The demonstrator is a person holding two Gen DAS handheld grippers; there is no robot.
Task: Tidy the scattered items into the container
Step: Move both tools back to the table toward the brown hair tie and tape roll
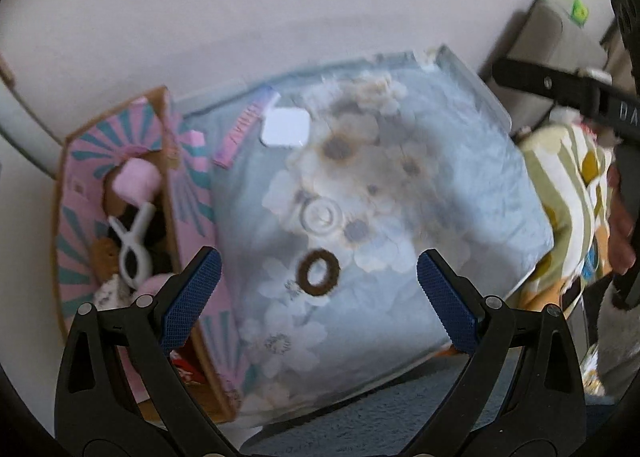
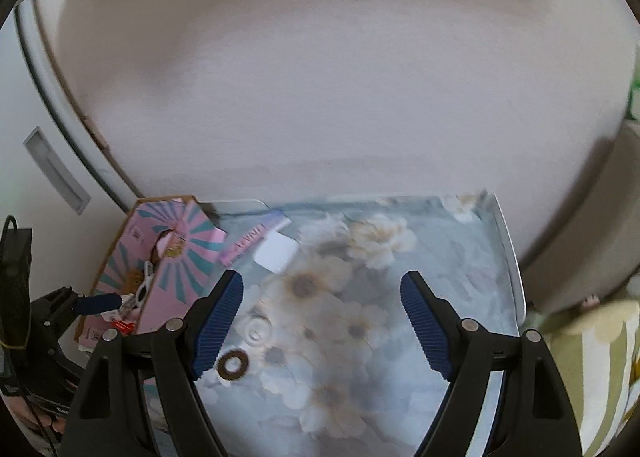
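A brown ring-shaped hair tie (image 1: pixel 318 272) lies on the floral blue cloth (image 1: pixel 460 193); it also shows in the right wrist view (image 2: pixel 232 367). A white square pad (image 1: pixel 285 128) (image 2: pixel 275 253) and a pink strip (image 1: pixel 240 133) (image 2: pixel 251 241) lie farther back. The pink and teal cardboard box (image 1: pixel 76 193) (image 2: pixel 192 269) at the left holds a white clip (image 1: pixel 134 245), a pink soft item (image 1: pixel 136 177) and other items. My left gripper (image 1: pixel 318 293) is open just before the hair tie. My right gripper (image 2: pixel 322 325) is open above the cloth, empty.
A white wall (image 2: pixel 320 77) rises behind the cloth. A white door frame (image 2: pixel 52 97) stands at the left. A striped green and white fabric (image 1: pixel 568 193) (image 2: pixel 592 369) lies at the right, by a grey box (image 1: pixel 556 41). The left gripper's blue finger (image 2: pixel 98 303) shows by the box.
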